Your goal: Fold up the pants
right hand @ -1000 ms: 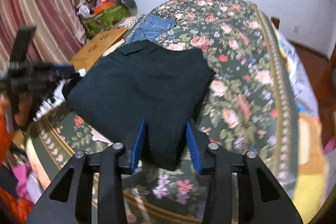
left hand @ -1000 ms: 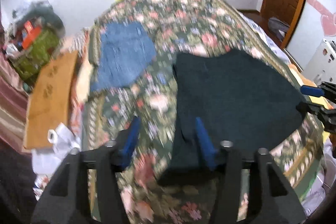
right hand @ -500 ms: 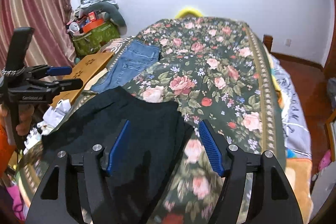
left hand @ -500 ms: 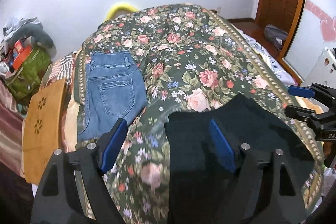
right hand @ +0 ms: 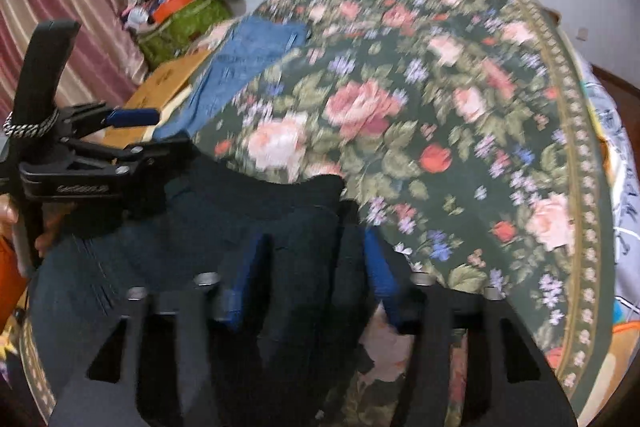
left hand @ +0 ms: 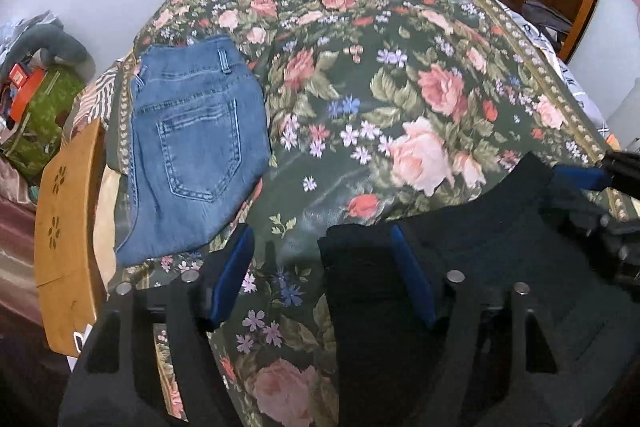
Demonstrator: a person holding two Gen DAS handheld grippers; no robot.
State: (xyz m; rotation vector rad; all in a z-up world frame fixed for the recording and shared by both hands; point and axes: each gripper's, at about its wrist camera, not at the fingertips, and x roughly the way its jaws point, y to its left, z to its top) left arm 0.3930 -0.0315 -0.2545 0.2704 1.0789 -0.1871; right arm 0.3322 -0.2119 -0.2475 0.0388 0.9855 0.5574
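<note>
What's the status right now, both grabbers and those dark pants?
Left gripper closing astride dark pants' left edge. Right gripper closing, cloth between its jaws. Folded jeans lie apart; nothing blocking.

- The floral bedspread (left hand: 400, 75) lies bare across the middle and far end of the bed, open for a reach.
- Folded blue jeans (left hand: 192, 147) take the left edge.
- The dark pants (left hand: 480, 267) cover the near edge.
- A wooden board (left hand: 68, 227) and a cluttered green bag (right hand: 184, 23) crowd the bed's left side.
</note>
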